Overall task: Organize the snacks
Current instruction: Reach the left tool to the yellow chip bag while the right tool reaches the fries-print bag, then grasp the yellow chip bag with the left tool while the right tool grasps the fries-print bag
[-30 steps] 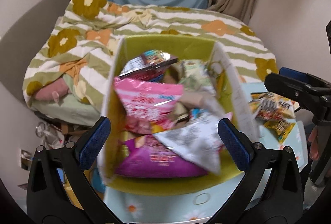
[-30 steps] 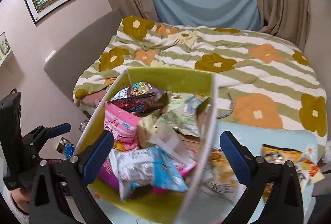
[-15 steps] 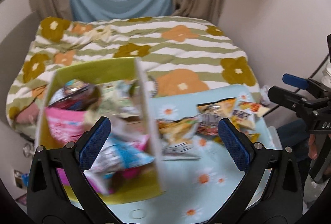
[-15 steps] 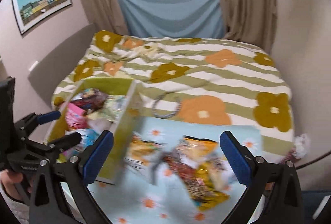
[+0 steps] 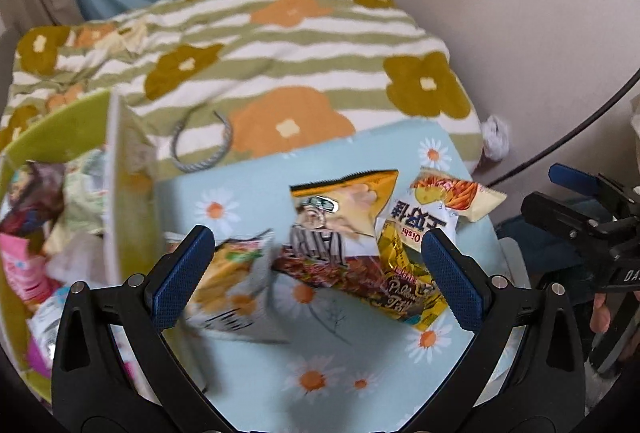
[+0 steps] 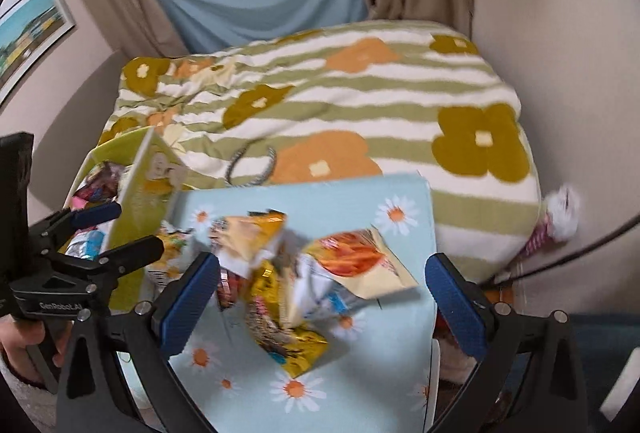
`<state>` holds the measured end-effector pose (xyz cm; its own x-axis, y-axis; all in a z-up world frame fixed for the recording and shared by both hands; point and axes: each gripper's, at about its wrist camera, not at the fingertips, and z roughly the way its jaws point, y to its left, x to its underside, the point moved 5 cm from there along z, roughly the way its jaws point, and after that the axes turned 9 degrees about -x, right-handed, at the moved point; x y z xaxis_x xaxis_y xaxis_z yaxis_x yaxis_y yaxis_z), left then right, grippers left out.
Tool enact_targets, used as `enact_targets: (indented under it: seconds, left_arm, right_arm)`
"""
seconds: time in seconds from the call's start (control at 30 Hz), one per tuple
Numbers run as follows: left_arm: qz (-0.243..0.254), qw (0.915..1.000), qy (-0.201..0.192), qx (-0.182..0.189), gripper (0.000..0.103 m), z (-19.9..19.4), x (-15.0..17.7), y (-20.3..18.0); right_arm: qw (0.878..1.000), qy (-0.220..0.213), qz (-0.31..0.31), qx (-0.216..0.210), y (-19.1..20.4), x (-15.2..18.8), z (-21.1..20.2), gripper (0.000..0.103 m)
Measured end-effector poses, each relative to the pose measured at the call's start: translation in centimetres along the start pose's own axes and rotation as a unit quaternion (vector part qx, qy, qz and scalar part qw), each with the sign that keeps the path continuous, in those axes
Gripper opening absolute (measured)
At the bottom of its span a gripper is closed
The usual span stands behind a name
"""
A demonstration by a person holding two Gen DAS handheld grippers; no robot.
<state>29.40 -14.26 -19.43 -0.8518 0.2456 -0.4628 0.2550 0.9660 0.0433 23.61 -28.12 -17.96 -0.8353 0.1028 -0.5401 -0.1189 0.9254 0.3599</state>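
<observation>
Left gripper [image 5: 316, 269] wide open, empty, above snack packets [image 5: 352, 233] on daisy tabletop [image 5: 256, 373]. Right gripper [image 6: 320, 297] likewise agape, empty. Green box [image 5: 48, 129] at left, holding snacks.

Both tools are showing black plastic frames with silver screws and blue cross-hatched pads on the fingers [image 5: 180, 275]. The left gripper [image 6: 114, 233] is wearing white lettering on its body, with bare fingers of the left hand [image 6: 20, 343] showing below. The right gripper [image 5: 576, 201] is bearing partial white letters.
</observation>
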Motion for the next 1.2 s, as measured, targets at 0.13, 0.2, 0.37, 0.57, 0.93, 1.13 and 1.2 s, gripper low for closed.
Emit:
enact_targets:
  seconds: [0.13, 0.2, 0.37, 0.57, 0.93, 1.13, 1.2]
  left_arm:
    - [0.012, 0.9996, 0.027, 0.003, 0.103, 3.6, -0.1, -1.4]
    - [0.020, 0.9991, 0.038, 0.004, 0.101, 5.1, -0.2, -2.1]
    - [0.041, 0.9970, 0.065, 0.002, 0.097, 8.3, 0.0, -3.6]
    - [0.051, 0.9954, 0.080, -0.006, 0.090, 10.8, 0.1, -4.3]
    - [0.071, 0.9930, 0.091, -0.024, 0.074, 12.0, 0.5, -4.3]
    - [0.062, 0.9933, 0.096, -0.013, 0.061, 11.6, 0.7, -3.6]
    - [0.058, 0.9942, 0.090, -0.009, 0.061, 11.1, 0.5, -3.3]
  right_arm:
    - [0.995, 0.004, 0.093, -0.031, -3.4, 1.3, 2.1, 0.102]
    - [0.992, 0.002, 0.124, -0.033, -4.6, 2.1, 3.1, 0.102]
    - [0.988, 0.007, 0.148, -0.048, -5.2, 2.9, 4.6, 0.102]
    - [0.985, 0.020, 0.161, -0.062, -5.5, 3.1, 6.6, 0.102]
    - [0.980, 0.033, 0.180, -0.077, -5.8, 3.0, 9.3, 0.102]
    - [0.979, 0.040, 0.185, -0.079, -5.7, 2.9, 10.4, 0.102]
    - [0.978, 0.042, 0.188, -0.079, -5.7, 3.0, 10.7, 0.102]
